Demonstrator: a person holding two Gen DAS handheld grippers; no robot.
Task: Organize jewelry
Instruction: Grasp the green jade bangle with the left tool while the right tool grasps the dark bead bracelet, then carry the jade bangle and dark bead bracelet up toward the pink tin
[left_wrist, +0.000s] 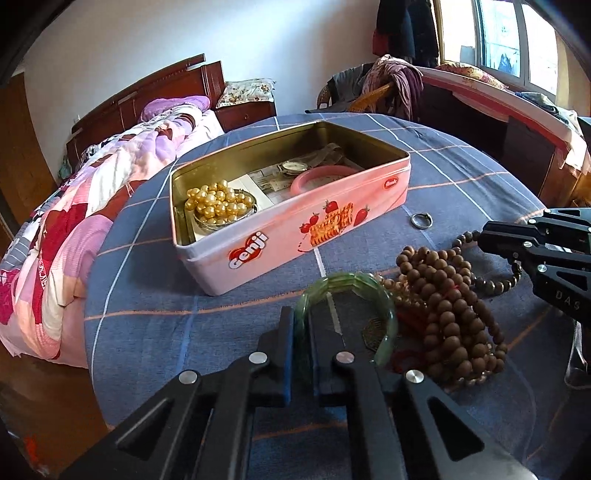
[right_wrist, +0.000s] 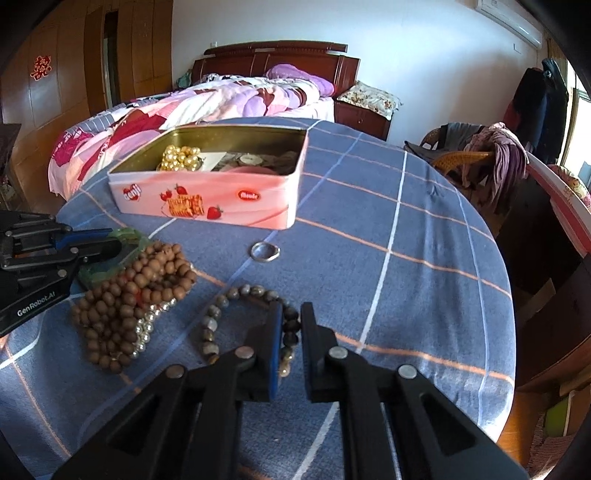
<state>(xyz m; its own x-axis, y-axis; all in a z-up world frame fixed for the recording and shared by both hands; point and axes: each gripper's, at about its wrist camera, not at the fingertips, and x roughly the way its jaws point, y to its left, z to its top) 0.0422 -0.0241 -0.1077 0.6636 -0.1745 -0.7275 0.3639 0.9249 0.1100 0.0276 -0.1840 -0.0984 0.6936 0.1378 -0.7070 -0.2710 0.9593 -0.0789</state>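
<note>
An open pink Genji tin (left_wrist: 280, 236) (right_wrist: 207, 199) stands on the blue checked tablecloth; it holds gold beads (left_wrist: 218, 201), a watch (left_wrist: 293, 167) and a pink bangle (left_wrist: 317, 174). My left gripper (left_wrist: 302, 325) (right_wrist: 110, 243) is shut on a green jade bangle (left_wrist: 354, 295). Beside it lies a heap of brown wooden beads (left_wrist: 447, 314) (right_wrist: 129, 291). My right gripper (right_wrist: 290, 317) (left_wrist: 491, 240) is shut on a dark bead bracelet (right_wrist: 236, 295) (left_wrist: 495, 284). A silver ring (right_wrist: 264, 252) (left_wrist: 421, 220) lies in front of the tin.
The round table's edge (right_wrist: 502, 314) drops off at the right. A bed with a pink quilt (left_wrist: 92, 206) stands behind the table on the left. A chair with clothes (right_wrist: 491, 158) and a window bench (left_wrist: 517, 103) stand to the right.
</note>
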